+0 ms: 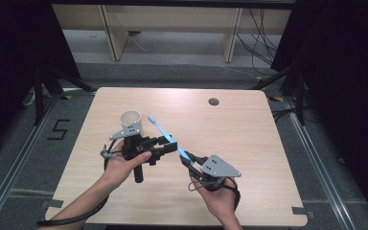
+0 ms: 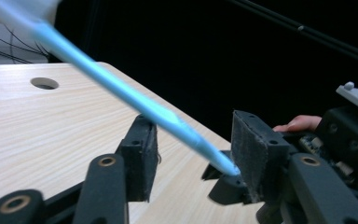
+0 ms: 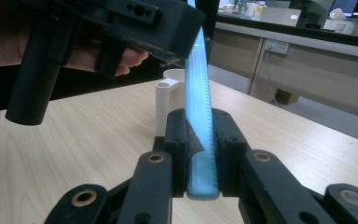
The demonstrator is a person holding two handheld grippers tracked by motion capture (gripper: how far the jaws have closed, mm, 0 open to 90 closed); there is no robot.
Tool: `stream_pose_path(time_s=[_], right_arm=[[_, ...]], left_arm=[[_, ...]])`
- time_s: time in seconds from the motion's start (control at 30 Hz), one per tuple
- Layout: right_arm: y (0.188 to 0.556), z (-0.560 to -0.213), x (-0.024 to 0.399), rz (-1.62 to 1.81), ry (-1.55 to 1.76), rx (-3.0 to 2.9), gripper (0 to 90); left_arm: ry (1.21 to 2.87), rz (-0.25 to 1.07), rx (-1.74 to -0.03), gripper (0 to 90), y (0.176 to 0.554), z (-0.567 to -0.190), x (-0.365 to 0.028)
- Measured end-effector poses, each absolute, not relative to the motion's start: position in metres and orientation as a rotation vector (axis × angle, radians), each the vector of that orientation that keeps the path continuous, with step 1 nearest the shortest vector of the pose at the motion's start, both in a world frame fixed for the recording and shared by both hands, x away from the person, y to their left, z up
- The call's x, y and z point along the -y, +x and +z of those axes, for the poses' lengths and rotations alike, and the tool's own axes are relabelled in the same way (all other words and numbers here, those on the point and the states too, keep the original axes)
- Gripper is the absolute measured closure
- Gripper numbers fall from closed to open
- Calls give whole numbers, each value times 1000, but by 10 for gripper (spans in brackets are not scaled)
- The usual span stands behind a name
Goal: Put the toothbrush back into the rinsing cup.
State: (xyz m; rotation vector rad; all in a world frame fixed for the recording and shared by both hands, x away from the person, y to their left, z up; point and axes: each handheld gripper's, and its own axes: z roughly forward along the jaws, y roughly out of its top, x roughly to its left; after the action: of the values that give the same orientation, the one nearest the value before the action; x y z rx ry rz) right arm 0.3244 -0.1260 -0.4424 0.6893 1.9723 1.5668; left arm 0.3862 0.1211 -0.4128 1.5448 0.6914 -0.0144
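1. Our right gripper [image 3: 200,154] has its jaws clamped tight on the handle end of a long light-blue plastic toothbrush [image 1: 168,138], which sticks up and away from it at a slant, bristle end high.
2. Our left gripper [image 1: 165,142] is about halfway open, and the toothbrush shaft runs through the gap between its pads. In the left gripper view the shaft looks closer to one pad, but we can't tell if it's actually touching.
3. A white plastic cup [image 1: 132,120] stands on the wooden table [image 1: 249,143], just behind the left gripper.
4. What could go wrong, we reckon: if the left closes off-centre, it could lever the shaft sideways and twist it in the right's grip.
5. Letting go with the right too soon would drop it onto the table.
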Motion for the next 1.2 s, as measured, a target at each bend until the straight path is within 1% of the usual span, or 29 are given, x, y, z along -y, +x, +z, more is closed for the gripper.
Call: stream_pose_path(time_s=[0.13, 0.2, 0.23, 0.57, 0.67, 0.9, 1.0, 1.2], right_arm=[[324, -443, 121, 1564, 701, -1947, 788], [322, -444, 117, 1546, 715, -1934, 787], [322, -444, 117, 1546, 715, -1934, 787], [321, -449, 104, 1460, 745, -1988, 766], [322, -449, 102, 1464, 739, -2016, 725], [320, -447, 106, 1443, 730, -2029, 544], [319, -447, 115, 1427, 711, -2015, 524], [319, -449, 142, 1413, 787, -1979, 518]], left_arm=[[1537, -1, -696, 606, 387, -412, -120], [1530, 4, -697, 679, 387, -412, -120], [1526, 0, -696, 679, 387, -411, -120], [1536, -26, -624, 792, 381, -402, -109], [1558, -3, -591, 800, 378, -399, -107], [1582, 93, -584, 804, 380, -395, -119], [1590, 141, -599, 804, 383, -396, -130], [1582, 209, -643, 805, 389, -399, -153]])
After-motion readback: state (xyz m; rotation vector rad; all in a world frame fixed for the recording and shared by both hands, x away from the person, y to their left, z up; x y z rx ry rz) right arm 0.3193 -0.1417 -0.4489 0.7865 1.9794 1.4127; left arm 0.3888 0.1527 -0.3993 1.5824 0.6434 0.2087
